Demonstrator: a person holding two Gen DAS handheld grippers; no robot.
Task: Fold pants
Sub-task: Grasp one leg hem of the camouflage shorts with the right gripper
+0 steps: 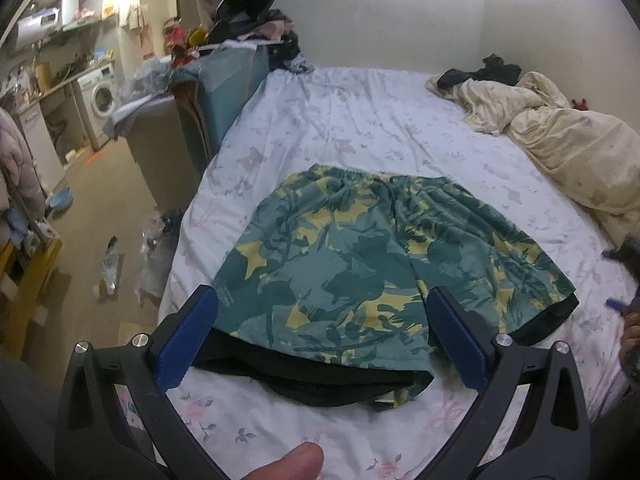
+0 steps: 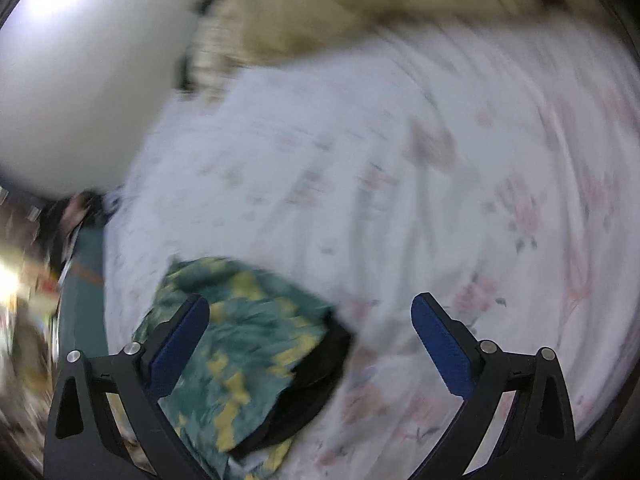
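Green and yellow leaf-print shorts [image 1: 372, 264] with a black lining lie spread flat on the floral bed sheet [image 1: 340, 120], waistband far, leg hems near. My left gripper [image 1: 322, 300] is open above the near left leg hem, holding nothing. In the blurred right wrist view, my right gripper [image 2: 310, 308] is open and empty above the sheet [image 2: 400, 160], with the right leg of the shorts [image 2: 240, 340] under its left finger [image 2: 180, 340]. The right gripper also shows at the right edge of the left wrist view [image 1: 624, 280].
A crumpled cream duvet [image 1: 560, 136] and dark clothes [image 1: 488, 72] lie at the bed's far right. A teal cabinet piled with clothes [image 1: 224, 92] stands at the bed's left edge. The floor on the left [image 1: 100, 220] holds litter and a washing machine [image 1: 98, 100].
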